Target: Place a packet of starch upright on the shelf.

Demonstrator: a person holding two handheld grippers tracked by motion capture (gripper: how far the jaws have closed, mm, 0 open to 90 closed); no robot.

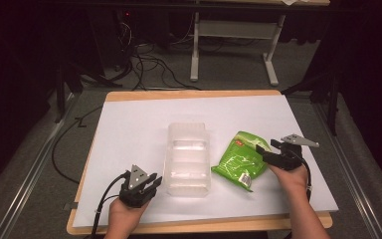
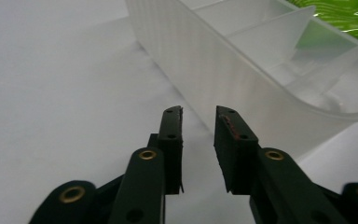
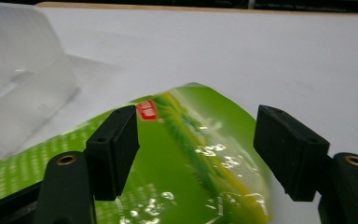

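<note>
A clear plastic tray with cross dividers lies in the middle of the white table top. Just right of it rests a glossy green snack bag. My left gripper sits near the tray's near left corner. In the left gripper view its jaws stand a little apart with nothing between them, beside the tray wall. My right gripper is at the bag's right edge. Its jaws are spread wide over the bag, and the pads do not press on it.
The table top has a wooden edge at the back. Beyond it are a dark floor with cables and a grey stand's legs. White surface lies bare left of the tray and behind it.
</note>
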